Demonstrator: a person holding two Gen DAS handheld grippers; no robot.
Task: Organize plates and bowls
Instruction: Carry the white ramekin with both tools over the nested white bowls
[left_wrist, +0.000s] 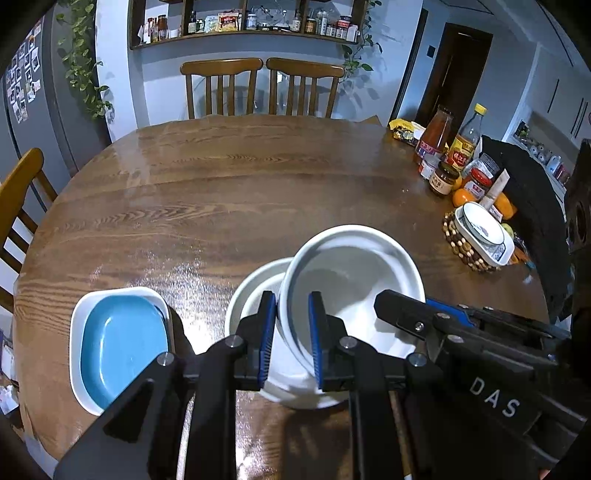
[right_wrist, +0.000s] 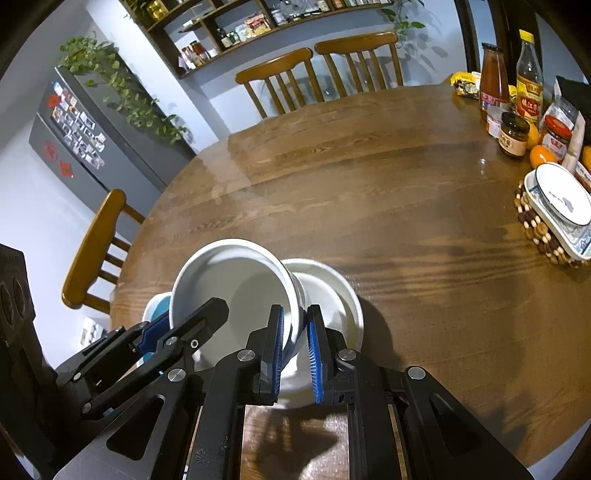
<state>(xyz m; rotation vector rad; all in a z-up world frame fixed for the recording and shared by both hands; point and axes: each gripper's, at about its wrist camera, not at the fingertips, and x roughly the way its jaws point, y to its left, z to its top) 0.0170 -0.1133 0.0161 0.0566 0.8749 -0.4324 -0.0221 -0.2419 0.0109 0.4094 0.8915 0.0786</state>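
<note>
A white bowl (left_wrist: 354, 280) is held tilted above a second white bowl (left_wrist: 255, 291) that stands on the wooden table (left_wrist: 221, 192). My left gripper (left_wrist: 291, 332) is shut on the upper bowl's left rim. My right gripper (right_wrist: 295, 343) is shut on its right rim (right_wrist: 291, 295); the lower bowl (right_wrist: 332, 291) shows behind it. The right gripper also shows in the left wrist view (left_wrist: 417, 314), and the left gripper in the right wrist view (right_wrist: 184, 328). A blue plate (left_wrist: 122, 343) lies in a white square dish (left_wrist: 79, 325) at the left.
A blue-patterned bowl in a square dish (left_wrist: 480, 229) sits on a beaded trivet (left_wrist: 458, 243) at the right. Jars, sauce bottles and oranges (left_wrist: 454, 158) crowd the far right edge. Wooden chairs (left_wrist: 258, 88) stand around the table.
</note>
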